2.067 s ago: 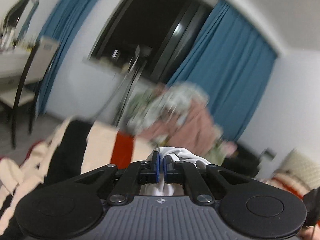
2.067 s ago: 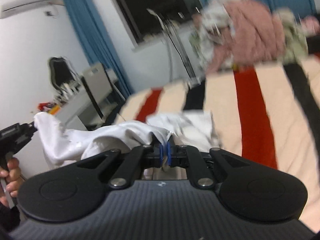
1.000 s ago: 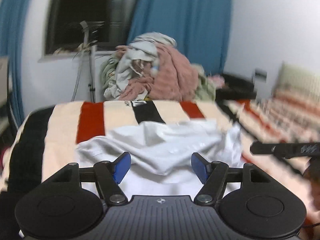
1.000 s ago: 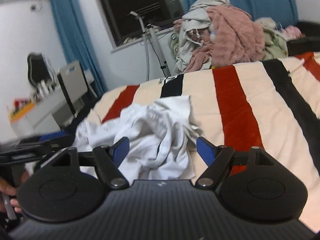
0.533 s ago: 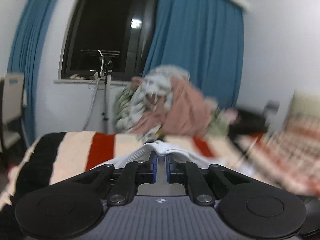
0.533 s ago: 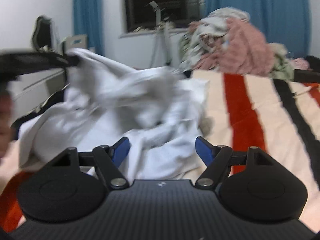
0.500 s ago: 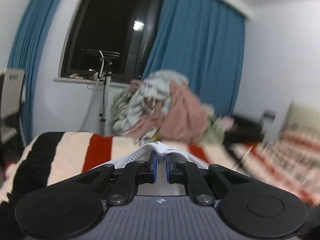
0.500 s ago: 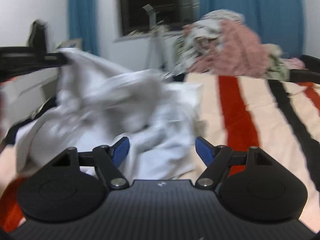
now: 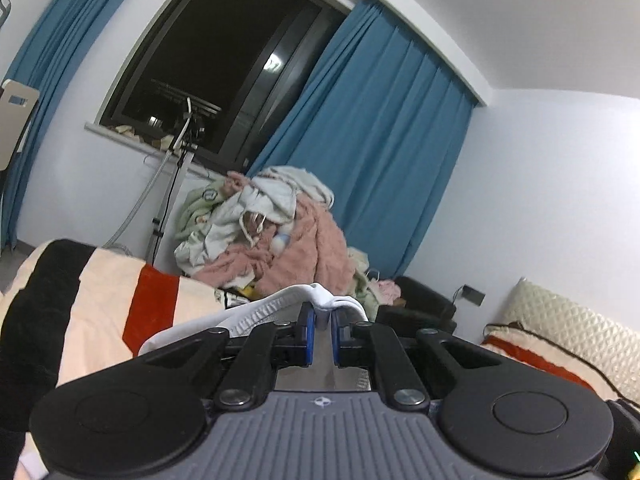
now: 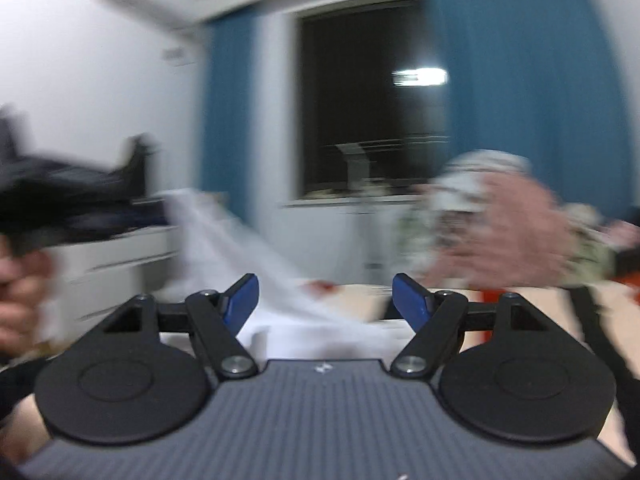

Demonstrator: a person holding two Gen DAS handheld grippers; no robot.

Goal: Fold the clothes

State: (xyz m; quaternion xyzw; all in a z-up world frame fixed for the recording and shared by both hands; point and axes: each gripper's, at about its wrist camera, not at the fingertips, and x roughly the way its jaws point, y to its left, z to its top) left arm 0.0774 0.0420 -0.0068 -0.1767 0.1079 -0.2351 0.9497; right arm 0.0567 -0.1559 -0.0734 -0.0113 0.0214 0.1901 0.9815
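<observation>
At the far left of the right wrist view, the person's hand (image 10: 20, 300) carries the left gripper (image 10: 152, 216), blurred, with the white garment (image 10: 224, 248) trailing from its tips down toward the bed (image 10: 616, 312). The left wrist view shows why: the left gripper (image 9: 320, 330) has its blue pads nearly together, and they have just been closing, with a fold of the white garment (image 9: 316, 296) pinched between them and the rest draping back over the gripper's left shoulder. Holding it high like this seems meant to lift the cloth off the striped cover so it hangs free and can be straightened.

Further right, the right gripper (image 10: 326, 302) stands with its jaws wide apart and nothing held; white cloth lies beyond and below them, apparently awaiting a second grip.

Toward the bed's far edge, under the dark window (image 9: 208, 76), sits the pile of unfolded clothes (image 9: 280, 236), pink and pale pieces heaped together, probably waiting their turn. A quilted pillow (image 9: 572, 336) lies at the bed's right end.
</observation>
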